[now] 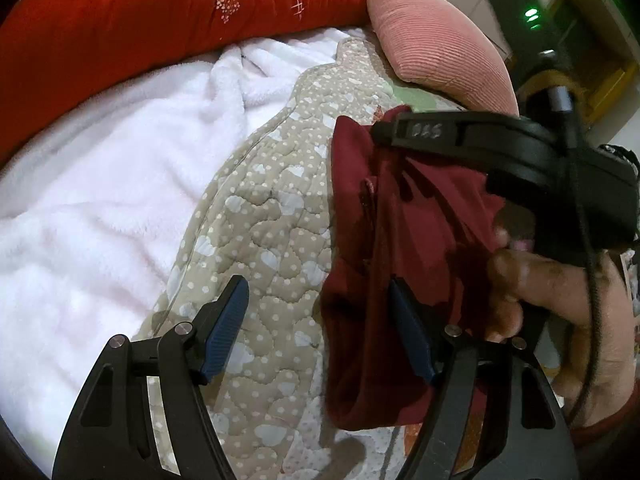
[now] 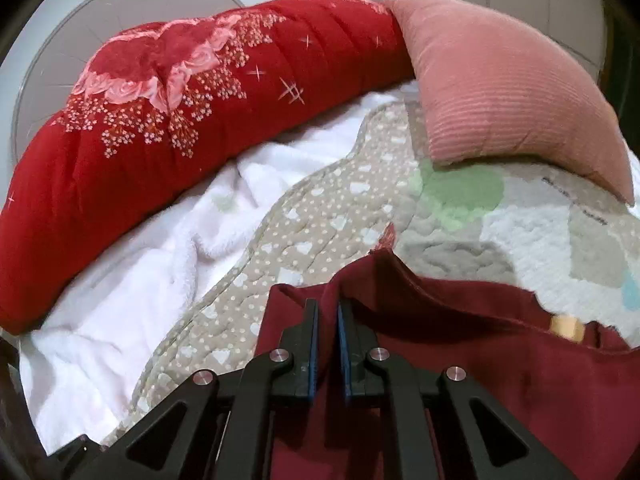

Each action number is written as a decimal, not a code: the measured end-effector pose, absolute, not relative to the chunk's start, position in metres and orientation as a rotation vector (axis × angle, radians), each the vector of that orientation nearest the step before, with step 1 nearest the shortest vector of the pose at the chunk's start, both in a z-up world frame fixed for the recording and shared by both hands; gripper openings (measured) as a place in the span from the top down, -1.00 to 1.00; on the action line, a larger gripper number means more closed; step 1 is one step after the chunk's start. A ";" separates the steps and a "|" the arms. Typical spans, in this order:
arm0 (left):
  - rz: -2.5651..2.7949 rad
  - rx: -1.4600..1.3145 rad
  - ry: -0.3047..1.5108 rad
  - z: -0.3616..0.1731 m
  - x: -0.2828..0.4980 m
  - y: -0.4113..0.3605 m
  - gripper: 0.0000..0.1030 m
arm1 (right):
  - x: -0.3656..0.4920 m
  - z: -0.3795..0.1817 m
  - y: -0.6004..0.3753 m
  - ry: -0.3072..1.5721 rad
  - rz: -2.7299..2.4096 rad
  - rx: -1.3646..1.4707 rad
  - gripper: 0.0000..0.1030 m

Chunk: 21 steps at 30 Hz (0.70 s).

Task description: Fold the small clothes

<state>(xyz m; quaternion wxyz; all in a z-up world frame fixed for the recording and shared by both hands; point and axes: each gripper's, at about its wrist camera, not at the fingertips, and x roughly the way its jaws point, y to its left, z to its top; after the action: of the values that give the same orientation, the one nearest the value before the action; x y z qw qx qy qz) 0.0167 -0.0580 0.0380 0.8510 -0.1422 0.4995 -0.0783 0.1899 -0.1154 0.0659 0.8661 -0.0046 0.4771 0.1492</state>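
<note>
A dark red garment point(image 1: 384, 248) hangs in the air over the quilted mat point(image 1: 272, 232). In the left wrist view my left gripper point(image 1: 316, 320) is open; its right pad lies against the garment's hanging edge, its left pad is free. My right gripper point(image 1: 400, 132) shows there from the side, held by a hand, pinching the garment's top. In the right wrist view my right gripper point(image 2: 328, 320) is shut on a fold of the dark red garment point(image 2: 480, 360), which drapes below and to the right. A tan label point(image 2: 566, 328) shows on its edge.
A beige quilted mat point(image 2: 320, 216) with white hearts lies over a white fleece blanket point(image 2: 160, 260). A red floral bolster point(image 2: 180, 120) and a pink ribbed pillow point(image 2: 500, 92) line the far side. A dark device with a green light point(image 1: 532, 16) stands at the upper right.
</note>
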 end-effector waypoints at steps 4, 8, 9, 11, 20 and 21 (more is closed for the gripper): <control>-0.171 -0.314 1.057 0.037 0.017 -0.056 -0.40 | 0.195 0.056 -0.120 1.047 0.326 0.055 0.67; -0.169 -0.311 1.055 0.038 0.015 -0.057 -0.40 | 0.192 0.064 -0.127 1.121 0.381 0.160 0.01; -0.169 -0.313 1.055 0.038 0.015 -0.057 -0.40 | 0.190 0.066 -0.123 1.137 0.373 0.136 0.00; -0.168 -0.315 1.053 0.037 0.015 -0.057 -0.40 | 0.186 0.067 -0.112 1.149 0.351 0.052 -0.01; -0.167 -0.325 1.055 0.035 0.016 -0.056 -0.44 | 0.183 0.047 -0.079 1.143 0.298 -0.191 -0.34; -0.166 -0.324 1.054 0.035 0.016 -0.056 -0.44 | 0.182 0.046 -0.078 1.135 0.296 -0.201 -0.30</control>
<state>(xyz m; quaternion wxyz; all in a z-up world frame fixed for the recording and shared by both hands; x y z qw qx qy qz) 0.0163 -0.0560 0.0353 0.8486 -0.1537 0.5000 -0.0788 0.1822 -0.0779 0.0460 0.8280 -0.0948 0.5348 0.1393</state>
